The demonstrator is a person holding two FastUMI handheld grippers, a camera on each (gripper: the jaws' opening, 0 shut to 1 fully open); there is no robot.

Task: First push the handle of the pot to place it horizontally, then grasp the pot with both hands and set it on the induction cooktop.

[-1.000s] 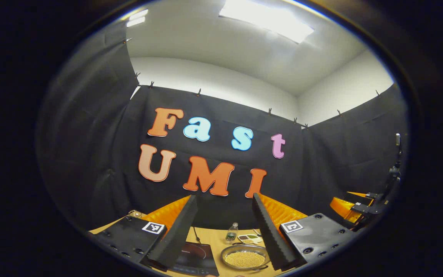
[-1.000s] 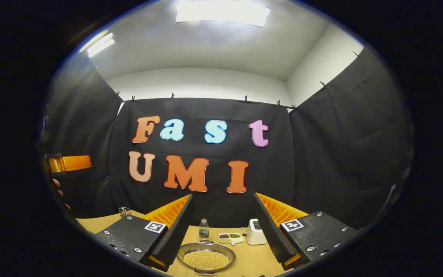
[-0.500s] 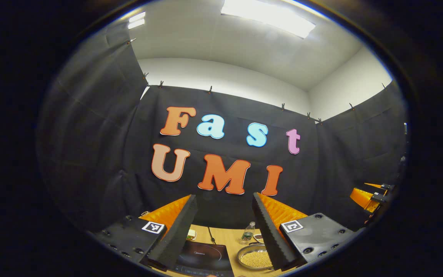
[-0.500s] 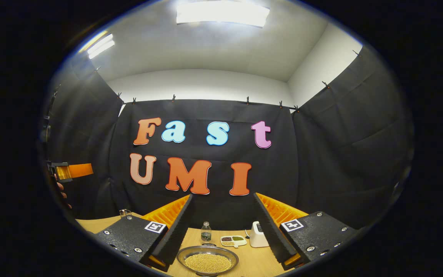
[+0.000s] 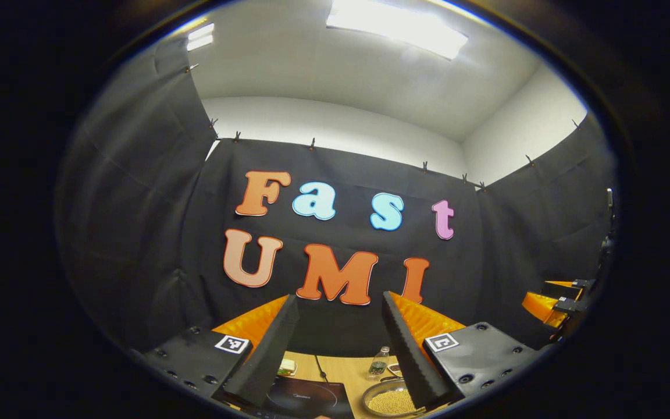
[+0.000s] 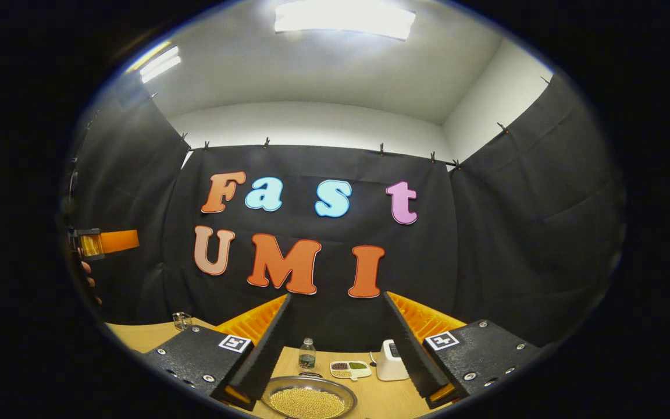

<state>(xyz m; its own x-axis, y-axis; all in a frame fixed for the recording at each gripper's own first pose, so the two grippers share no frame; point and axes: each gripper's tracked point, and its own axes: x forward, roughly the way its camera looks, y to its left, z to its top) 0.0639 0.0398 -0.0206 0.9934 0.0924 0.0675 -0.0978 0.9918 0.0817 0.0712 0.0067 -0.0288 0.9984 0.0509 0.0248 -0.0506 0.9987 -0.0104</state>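
Observation:
The steel pot, wide, shallow and full of yellow grains, sits on the wooden table low between the fingers of my right gripper, which is open and held above it. In the left gripper view the pot lies partly behind the right finger, with the black induction cooktop just to its left. My left gripper is open too, raised over the cooktop with nothing between its fingers. The pot's handles are too small to make out.
A small water bottle, a divided dish of beans and a white appliance stand behind the pot. A glass is at the table's far left. The other gripper and a hand show at the left edge.
Both views have tipped upward a little, so the table sits lower. In the left gripper view the pot and cooktop have slid right. Both grippers stay open.

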